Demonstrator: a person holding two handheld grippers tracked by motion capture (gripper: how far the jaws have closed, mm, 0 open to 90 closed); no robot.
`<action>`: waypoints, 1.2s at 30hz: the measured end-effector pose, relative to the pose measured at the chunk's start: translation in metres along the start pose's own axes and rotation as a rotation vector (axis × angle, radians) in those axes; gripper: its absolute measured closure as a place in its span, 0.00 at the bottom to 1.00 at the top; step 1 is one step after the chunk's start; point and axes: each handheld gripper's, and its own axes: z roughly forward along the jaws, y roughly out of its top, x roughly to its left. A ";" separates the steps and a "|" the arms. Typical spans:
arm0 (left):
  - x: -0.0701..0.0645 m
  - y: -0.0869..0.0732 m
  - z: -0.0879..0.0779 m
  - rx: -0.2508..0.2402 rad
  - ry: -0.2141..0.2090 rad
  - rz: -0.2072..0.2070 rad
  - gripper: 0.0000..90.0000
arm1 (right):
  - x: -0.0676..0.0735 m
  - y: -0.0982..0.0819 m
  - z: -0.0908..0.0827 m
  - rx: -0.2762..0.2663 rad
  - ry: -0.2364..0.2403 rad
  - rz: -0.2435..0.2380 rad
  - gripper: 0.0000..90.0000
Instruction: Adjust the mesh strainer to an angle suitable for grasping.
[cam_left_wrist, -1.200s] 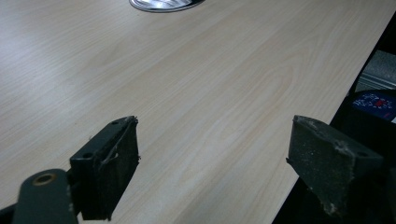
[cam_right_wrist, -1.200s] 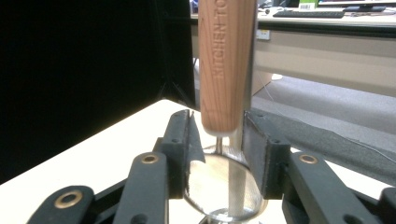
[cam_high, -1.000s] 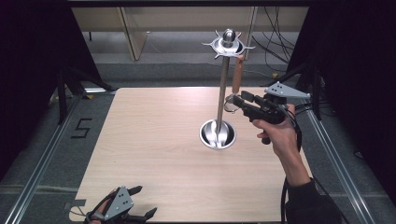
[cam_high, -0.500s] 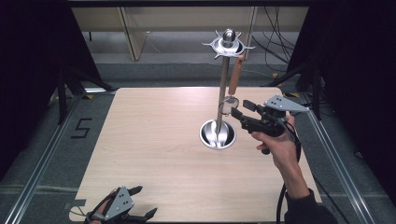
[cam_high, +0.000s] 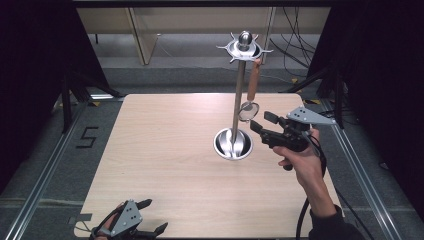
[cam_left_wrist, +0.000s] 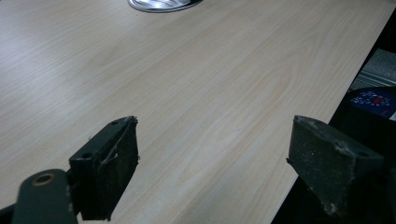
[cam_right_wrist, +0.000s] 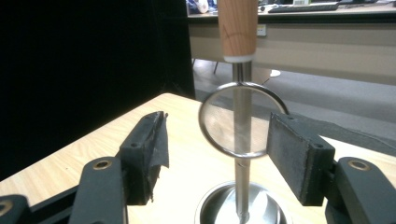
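while the right gripper (cam_high: 261, 121) gapes beside the hanging strainer (cam_high: 248, 111), it grips nothing. left gripper (cam_high: 152, 217) rests wide open, empty.

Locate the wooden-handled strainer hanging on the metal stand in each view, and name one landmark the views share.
High view: the strainer hangs right of the pole, upper centre, just ahead of the right gripper.
Left gripper view: not in it.
Right gripper view: the strainer hangs at centre, between the open jaws.
Shared landmark: the stand's round metal base, at the top edge in the left gripper view and bottom centre in the right gripper view.
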 end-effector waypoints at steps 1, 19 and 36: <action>0.000 0.000 0.000 0.001 0.000 0.005 0.17 | 0.000 -0.001 0.000 -0.004 0.009 -0.005 0.43; 0.000 0.000 -0.001 0.003 -0.002 0.023 0.17 | 0.008 -0.021 0.003 0.067 0.038 -0.008 0.41; 0.001 0.001 0.001 0.002 0.003 0.007 0.17 | 0.015 -0.039 0.013 0.110 0.073 -0.054 0.39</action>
